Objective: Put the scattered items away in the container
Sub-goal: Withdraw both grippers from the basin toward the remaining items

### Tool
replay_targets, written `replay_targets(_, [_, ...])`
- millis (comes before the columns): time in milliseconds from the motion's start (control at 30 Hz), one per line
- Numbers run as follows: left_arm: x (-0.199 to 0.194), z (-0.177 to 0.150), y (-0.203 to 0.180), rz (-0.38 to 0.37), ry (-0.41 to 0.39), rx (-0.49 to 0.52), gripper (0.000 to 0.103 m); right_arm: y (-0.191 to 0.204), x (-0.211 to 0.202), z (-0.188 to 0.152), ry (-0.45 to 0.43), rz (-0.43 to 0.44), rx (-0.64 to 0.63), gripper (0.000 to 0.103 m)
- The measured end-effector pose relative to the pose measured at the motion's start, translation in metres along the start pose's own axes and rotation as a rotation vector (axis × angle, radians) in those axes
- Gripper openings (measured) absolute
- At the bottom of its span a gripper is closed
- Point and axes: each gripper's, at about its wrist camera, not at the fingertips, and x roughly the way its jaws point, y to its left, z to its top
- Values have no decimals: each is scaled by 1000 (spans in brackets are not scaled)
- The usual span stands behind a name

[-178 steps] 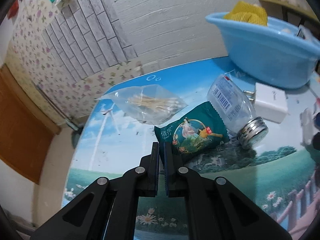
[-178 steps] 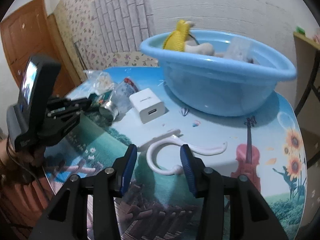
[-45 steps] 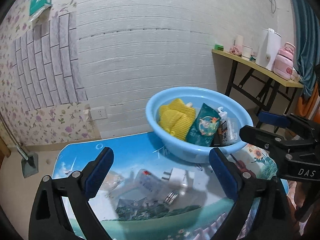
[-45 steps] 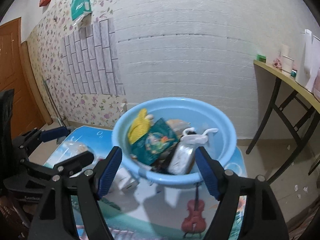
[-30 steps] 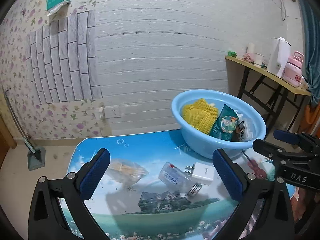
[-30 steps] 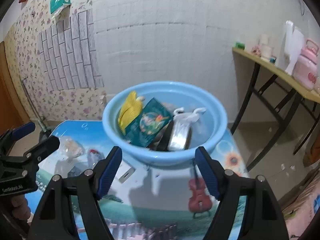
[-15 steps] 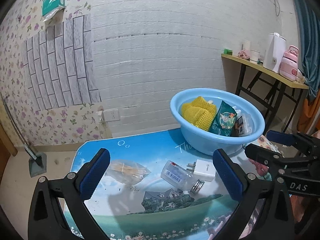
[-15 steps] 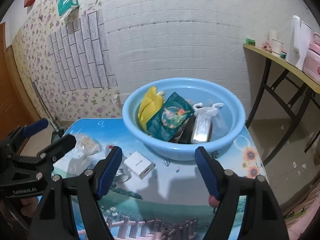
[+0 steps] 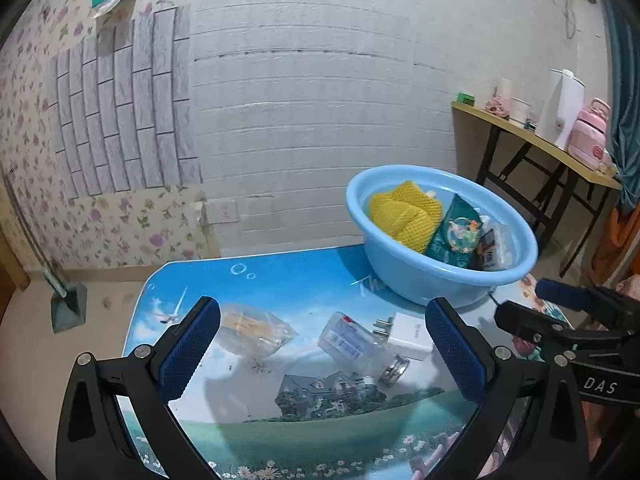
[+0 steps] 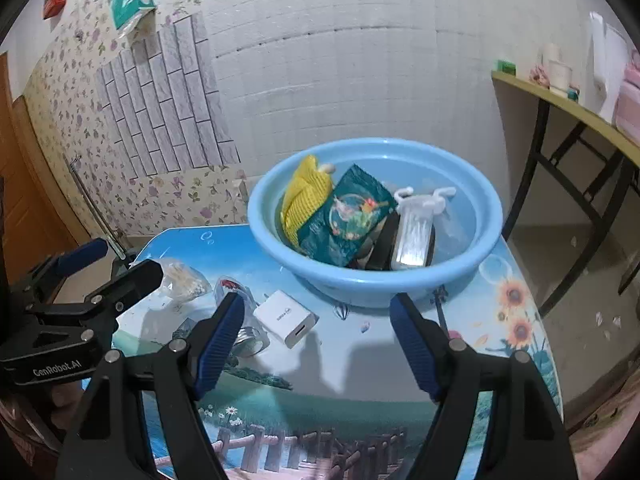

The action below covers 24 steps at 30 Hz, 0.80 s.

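- Basin (image 10: 372,276): light blue, round, standing at the far right part of the table (image 10: 360,364), which bears a printed landscape picture.
- Basin contents: yellow mesh sponge (image 10: 304,196) at the left side; green snack packet (image 10: 346,214) leaning beside it; white hook (image 10: 424,194) on top of a clear wrapped pack (image 10: 412,236); a dark item between packet and pack, too hidden to identify.
- Charger (image 10: 286,318): white, plug type, lying on the table just in front of the basin.
- Jar (image 9: 362,346): clear, with metal lid, on its side, touching or just beside the charger.
- Bag (image 9: 254,330): clear plastic, holding cotton swabs, left of the jar, near the table's left edge.
- Left gripper (image 9: 320,346): released, blue-padded fingers spread wide, nothing between them, held above the near side of the table.
- Right gripper (image 10: 316,340): likewise released and empty, fingers wide apart, raised over the table facing the basin.
- Side table (image 9: 536,140): against the wall at right, carrying a white kettle and pink flask.
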Motion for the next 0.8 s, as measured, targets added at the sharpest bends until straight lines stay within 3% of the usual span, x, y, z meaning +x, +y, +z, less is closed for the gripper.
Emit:
replay_targets(367, [-21, -13, 26, 60, -47, 8, 103, -6, 11, -18, 20, 6, 7, 76])
replay_targets(800, [-26, -50, 84, 166, 36, -63, 103, -5, 42, -50, 127, 103, 38, 76])
